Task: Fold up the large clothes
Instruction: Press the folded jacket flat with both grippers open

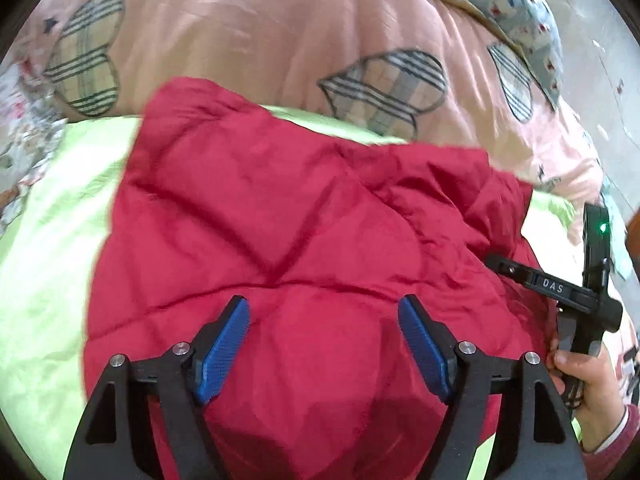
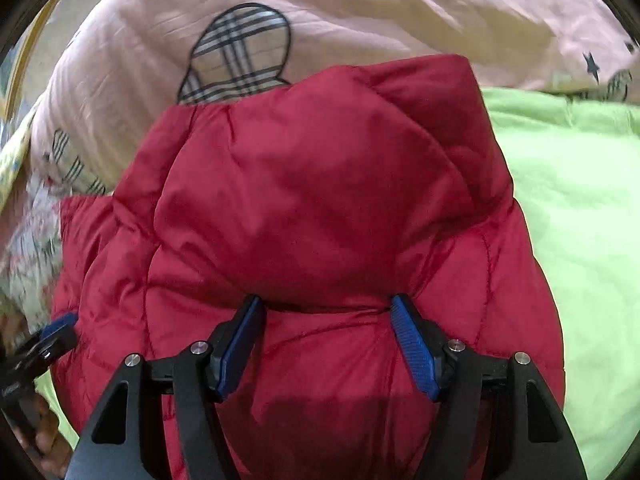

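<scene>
Only leftward: right hand (image 1: 580, 376), jacket (image 1: 304, 240).

A red quilted jacket (image 1: 304, 232) lies spread over a light green sheet (image 1: 48, 248), its stitched seams crossing in a diamond pattern. The left gripper (image 1: 324, 344) hovers low over the near part of the jacket, its blue-padded fingers (image 1: 222, 350) spread wide apart with only red fabric showing between them (whether the pads touch the cloth cannot be told). At the right edge, the right gripper (image 1: 496, 261) reaches in sideways over the jacket's rumpled border, held by the person's right hand (image 1: 586, 380); a green light glows on its body. Beyond the jacket lies a pink quilt (image 1: 280, 24) with plaid heart patches.
</scene>
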Tool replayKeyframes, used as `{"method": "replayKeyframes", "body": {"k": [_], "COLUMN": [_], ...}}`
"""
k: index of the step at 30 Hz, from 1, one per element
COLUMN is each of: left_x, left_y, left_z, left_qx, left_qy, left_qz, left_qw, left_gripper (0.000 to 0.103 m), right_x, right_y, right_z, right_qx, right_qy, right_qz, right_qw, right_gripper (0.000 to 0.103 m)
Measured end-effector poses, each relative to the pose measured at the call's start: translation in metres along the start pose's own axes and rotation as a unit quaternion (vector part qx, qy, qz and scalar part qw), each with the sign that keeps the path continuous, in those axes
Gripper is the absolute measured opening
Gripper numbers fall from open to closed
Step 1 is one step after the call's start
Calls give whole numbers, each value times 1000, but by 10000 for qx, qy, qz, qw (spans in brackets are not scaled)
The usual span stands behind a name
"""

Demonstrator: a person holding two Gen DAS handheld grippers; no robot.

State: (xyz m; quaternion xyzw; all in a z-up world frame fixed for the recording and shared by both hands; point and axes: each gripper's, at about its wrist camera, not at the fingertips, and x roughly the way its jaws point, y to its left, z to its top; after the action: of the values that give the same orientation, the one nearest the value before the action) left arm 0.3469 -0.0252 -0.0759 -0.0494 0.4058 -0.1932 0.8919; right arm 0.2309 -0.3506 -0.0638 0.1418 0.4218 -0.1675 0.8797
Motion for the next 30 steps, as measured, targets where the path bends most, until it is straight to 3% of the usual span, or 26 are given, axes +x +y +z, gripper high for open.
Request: {"method": "replayKeyframes", "body": {"k": [4, 8, 12, 20, 30], "left_x": [23, 45, 43, 10, -49], "left_y": [13, 6, 3, 15, 36], "left_z": [2, 6, 7, 7, -9], "left_qx": [-228, -75, -130, -305, -357], "left_qy": [328, 353, 339, 216, -14], "left_qz": [94, 387, 318, 2, -153], "left_qw": [9992, 9986, 9988, 9993, 9992], "left_gripper": [74, 76, 74, 75, 82], "right_x": [6, 7, 0, -51, -83], "right_y": [2, -2, -2, -12, -34], "right_z": [1, 5, 4, -2, -16], "right_qx": [15, 188, 254, 353, 516], "right_qy": [37, 116, 89, -182, -309], "right_qz": [-48, 59, 143, 335, 336], "right_qw": [10000, 9997, 9995, 9986, 9976], "right_gripper": [69, 69, 68, 68, 69]}}
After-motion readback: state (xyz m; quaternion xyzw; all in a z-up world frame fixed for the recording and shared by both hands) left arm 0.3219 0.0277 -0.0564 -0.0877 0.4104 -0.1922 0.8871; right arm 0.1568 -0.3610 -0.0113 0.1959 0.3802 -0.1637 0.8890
